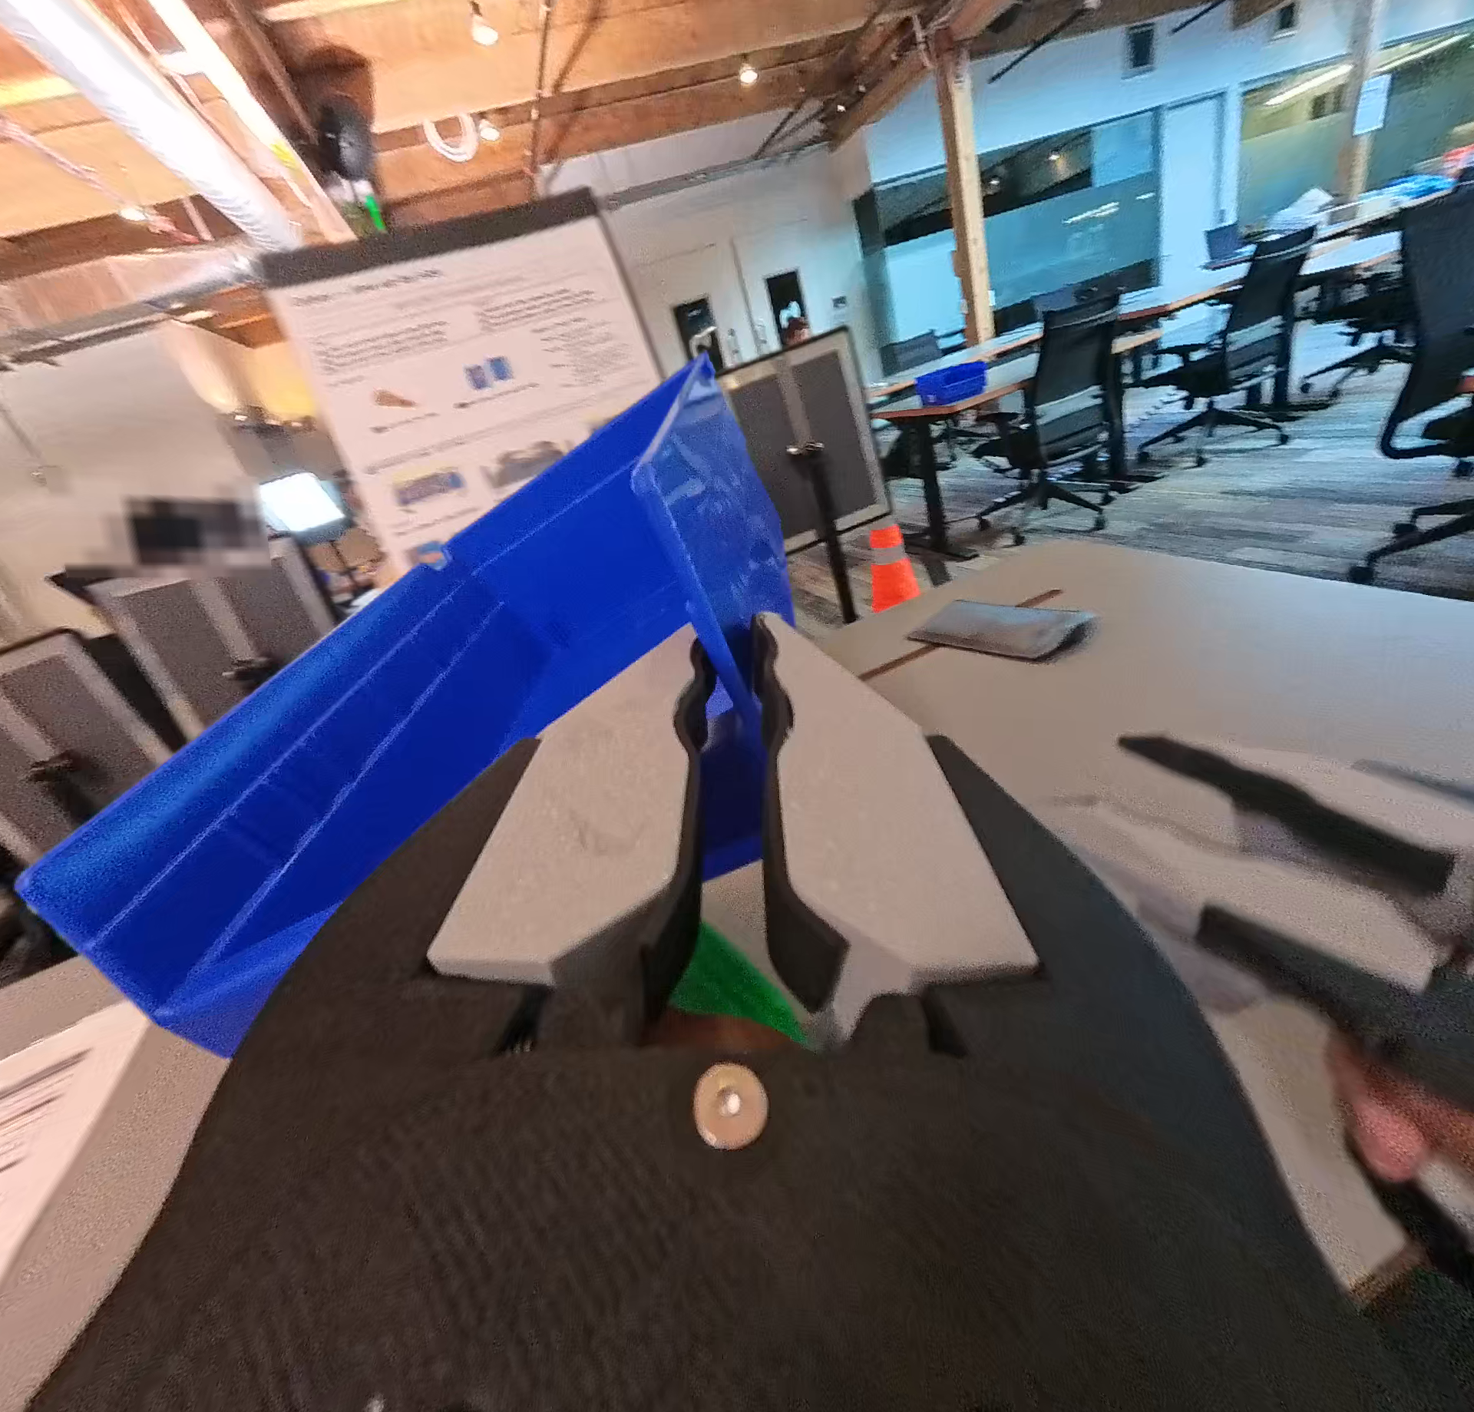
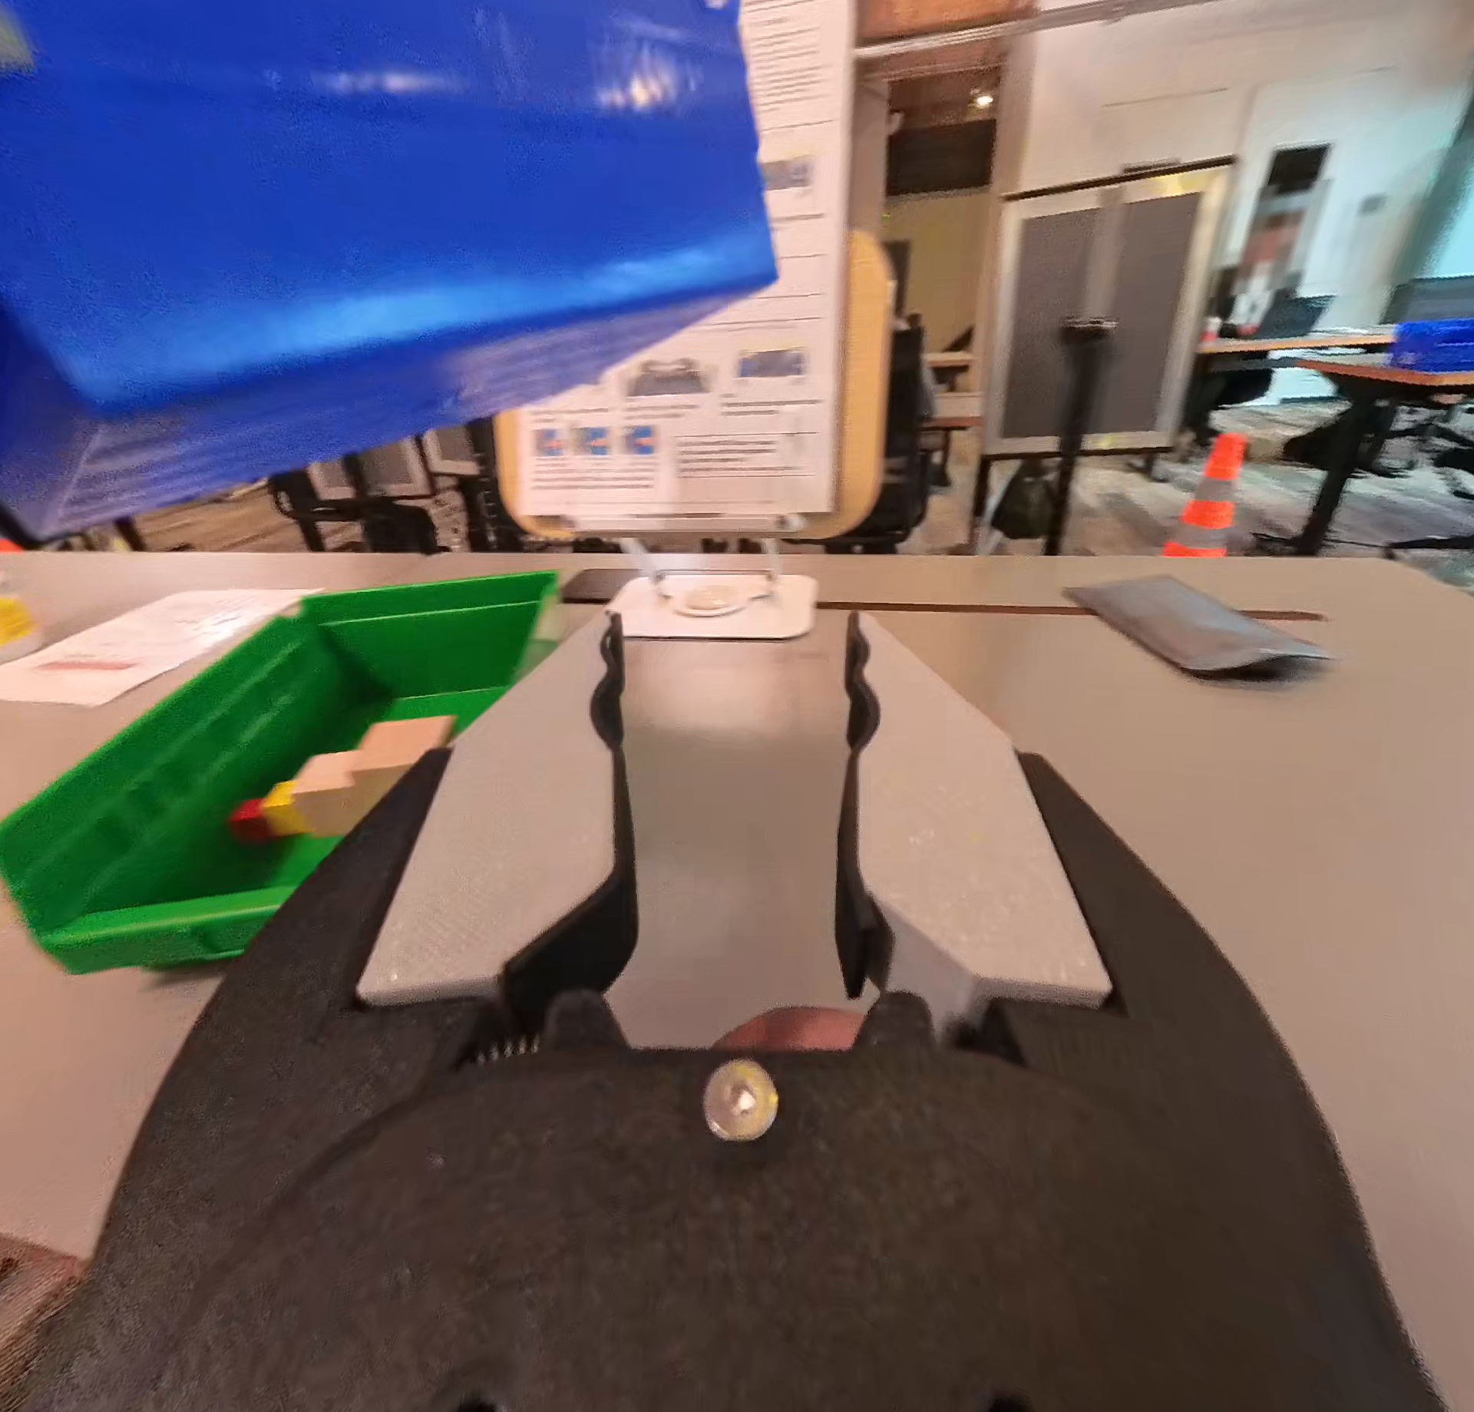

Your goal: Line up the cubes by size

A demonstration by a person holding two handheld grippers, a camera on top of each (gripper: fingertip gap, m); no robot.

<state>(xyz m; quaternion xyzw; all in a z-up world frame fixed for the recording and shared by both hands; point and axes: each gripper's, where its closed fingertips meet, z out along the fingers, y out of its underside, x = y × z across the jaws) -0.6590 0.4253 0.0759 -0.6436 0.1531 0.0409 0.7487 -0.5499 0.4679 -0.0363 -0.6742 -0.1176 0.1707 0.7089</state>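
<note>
Cubes (image 2: 351, 787) sit in a row inside the green bin (image 2: 159, 831) on the table (image 2: 1196, 855): two wooden ones, then yellow, then red, touching, stepping down in size toward the near end. Judged from this, the line-up looks done or close to it; the step in hand is clearing the blue bin (image 1: 383, 735)

Largest first:
- Table: bare grey surface ahead and to the right; far edge carries a white stand (image 2: 718, 604) and a dark pouch (image 2: 1196, 632), well apart from the green bin
- Blue bin: airborne, tilted, above and behind the green bin
- Left gripper (image 1: 730, 656): fingers clamped on the blue bin's end wall
- Right gripper (image 2: 730, 640): fingers apart, nothing between, over bare table just right of the green bin

Next move calls for setting the blue bin down clear of the green bin's rim; open room lies right
</note>
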